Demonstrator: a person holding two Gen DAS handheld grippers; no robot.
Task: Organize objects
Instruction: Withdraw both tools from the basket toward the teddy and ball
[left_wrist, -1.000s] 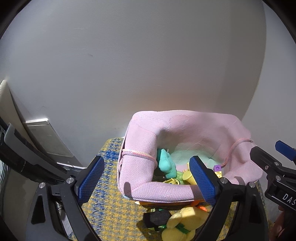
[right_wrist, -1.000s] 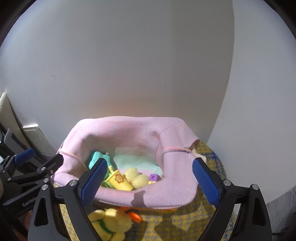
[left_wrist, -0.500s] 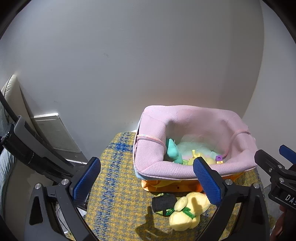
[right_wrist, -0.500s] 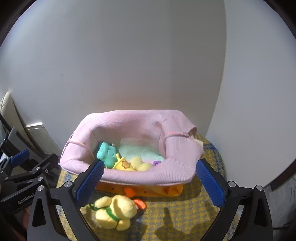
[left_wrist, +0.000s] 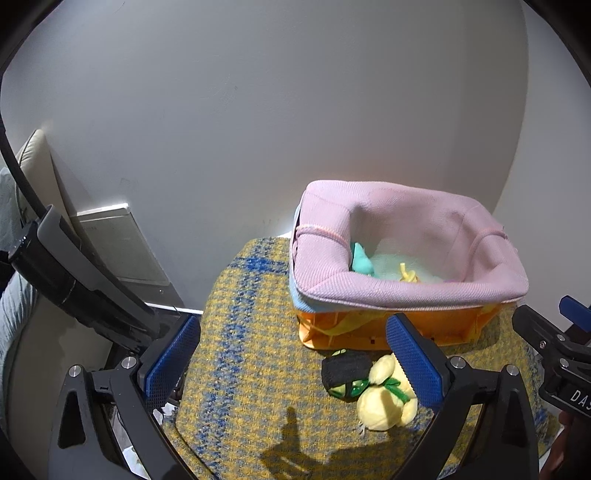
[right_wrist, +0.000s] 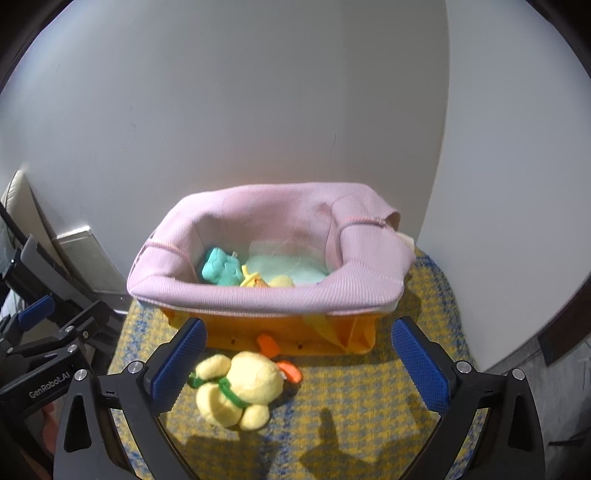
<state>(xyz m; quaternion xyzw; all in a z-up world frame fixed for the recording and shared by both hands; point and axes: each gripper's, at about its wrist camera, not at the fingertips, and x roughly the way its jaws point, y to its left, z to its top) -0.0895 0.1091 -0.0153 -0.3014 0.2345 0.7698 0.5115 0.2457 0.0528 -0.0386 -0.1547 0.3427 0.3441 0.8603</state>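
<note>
A pink fabric-lined basket (left_wrist: 406, 288) (right_wrist: 266, 299) on an orange plastic base (left_wrist: 436, 326) stands on a yellow and blue woven seat (left_wrist: 251, 369), against the white wall. Inside lie a teal toy (right_wrist: 219, 271), a yellow toy (right_wrist: 255, 280) and a pale green cloth (right_wrist: 284, 269). In front of it a yellow plush duck (right_wrist: 240, 391) (left_wrist: 386, 400) lies on the seat, with a black object (left_wrist: 345, 371) beside it. My left gripper (left_wrist: 293, 362) and right gripper (right_wrist: 299, 362) both stand wide open and empty, short of the basket.
The white wall rises close behind the basket. A beige cushion (left_wrist: 29, 162) and a flat grey panel (left_wrist: 114, 243) lean at the left. A dark bar (left_wrist: 74, 280) crosses the left side. The seat's edge (right_wrist: 454, 295) drops off at the right.
Both grippers have pulled back from the basket's rim, so the basket looks smaller and farther. The duck and the orange base have come fully into view.
</note>
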